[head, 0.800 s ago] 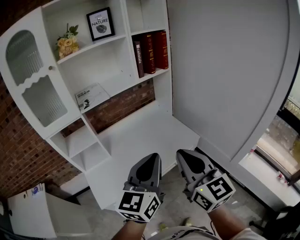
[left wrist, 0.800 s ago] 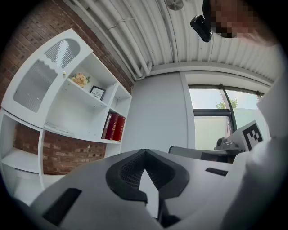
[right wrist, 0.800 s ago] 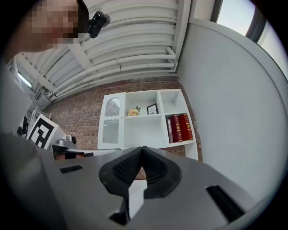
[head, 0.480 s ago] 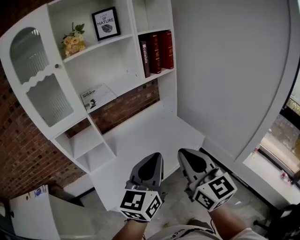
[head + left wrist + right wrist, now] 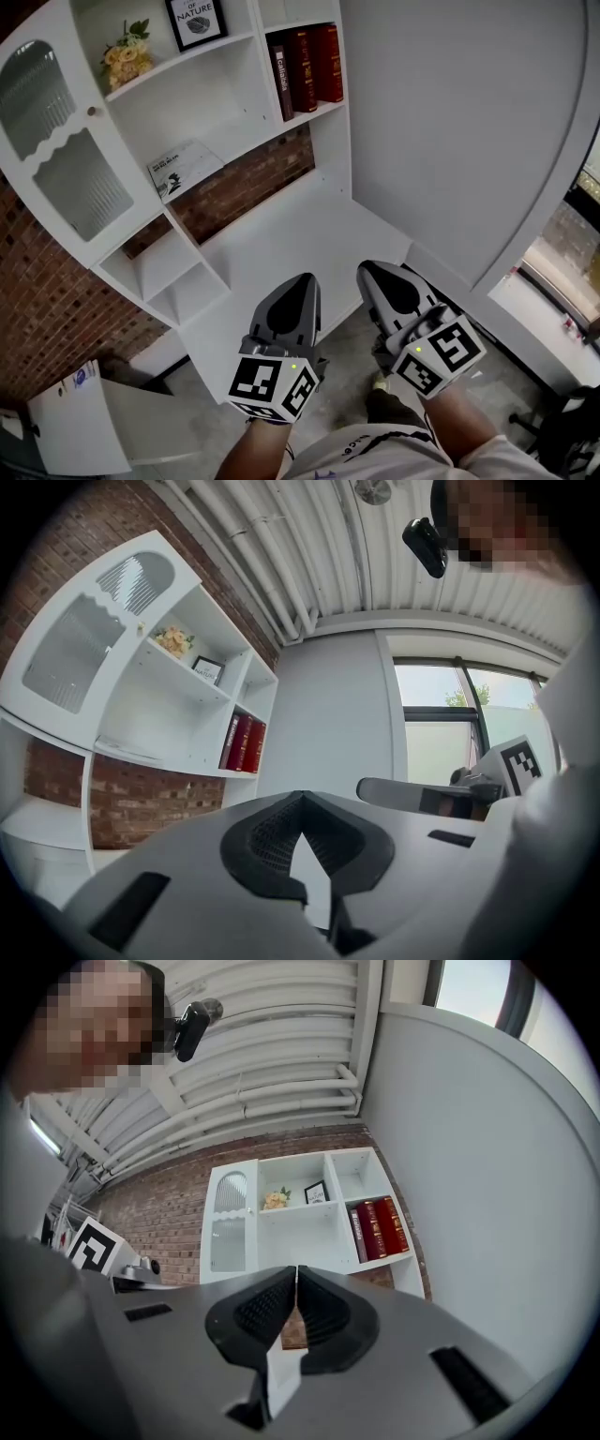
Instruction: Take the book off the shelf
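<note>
**A:** Books point(image 5: 305, 66), where and which way?

**B:** Three in a row on a shelf point(image 5: 314, 117) in the right column of the white unit, near the top of the head view. All are upright with the long axis vertical and spines facing out to the room. Left to right: a brown book point(image 5: 280, 82) with pale lettering on its spine, then two red books point(image 5: 314, 64), all packed side by side.

**A:** What's around them?

**B:** Left to right: a glass door point(image 5: 56, 159) at the unit's left. Flowers point(image 5: 122, 61) and a frame point(image 5: 195, 19) stand on the upper shelf. A booklet point(image 5: 183, 169) lies flat on the shelf lower left of the books. Brick point(image 5: 244, 192) shows under that shelf. A plain wall point(image 5: 450, 141) is just right of the unit, and a window point(image 5: 572, 253) is at the far right.

**A:** Anything in the way?

**B:** The books' compartment is open-fronted. The white desk point(image 5: 281, 262) lies between the grippers and the unit. Both grippers are low in the head view, well apart from the books.

**A:** Tongs?

**B:** Left gripper point(image 5: 305, 281): jaws together, tips meeting, nothing between them. Right gripper point(image 5: 370, 272): jaws together too, and empty. They sit side by side without touching, noses aimed toward the unit. The right gripper view has the books just right of its closed tips.
</note>
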Available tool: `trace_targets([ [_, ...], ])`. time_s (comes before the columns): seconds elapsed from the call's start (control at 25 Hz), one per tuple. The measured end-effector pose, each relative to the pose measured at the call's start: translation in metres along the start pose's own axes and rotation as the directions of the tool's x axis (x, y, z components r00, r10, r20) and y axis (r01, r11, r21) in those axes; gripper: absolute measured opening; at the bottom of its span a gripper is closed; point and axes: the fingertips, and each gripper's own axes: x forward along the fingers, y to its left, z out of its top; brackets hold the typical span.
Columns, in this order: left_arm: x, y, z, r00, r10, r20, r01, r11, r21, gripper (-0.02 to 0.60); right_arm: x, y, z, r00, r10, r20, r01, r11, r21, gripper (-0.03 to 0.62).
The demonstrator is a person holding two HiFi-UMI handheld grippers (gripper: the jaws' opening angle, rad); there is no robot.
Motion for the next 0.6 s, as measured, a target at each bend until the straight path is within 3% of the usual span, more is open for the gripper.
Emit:
trace_targets([
  [0.28, 0.046, 0.020, -0.013, 0.999, 0.036, -0.022, -0.035, 0.999, 0.020, 0.011, 0.042, -0.038, -0.016, 0.999, 0.038, -0.013, -0.038, 0.999, 0.018, 0.018],
  [0.6, 0.142, 0.049, -0.003, 0.995, 0.103, -0.011, -0.102, 0.993, 0.062, 0.011, 0.122, -0.112, -0.009, 0.994, 0.109, -0.025, -0.109, 0.994, 0.014, 0.020],
])
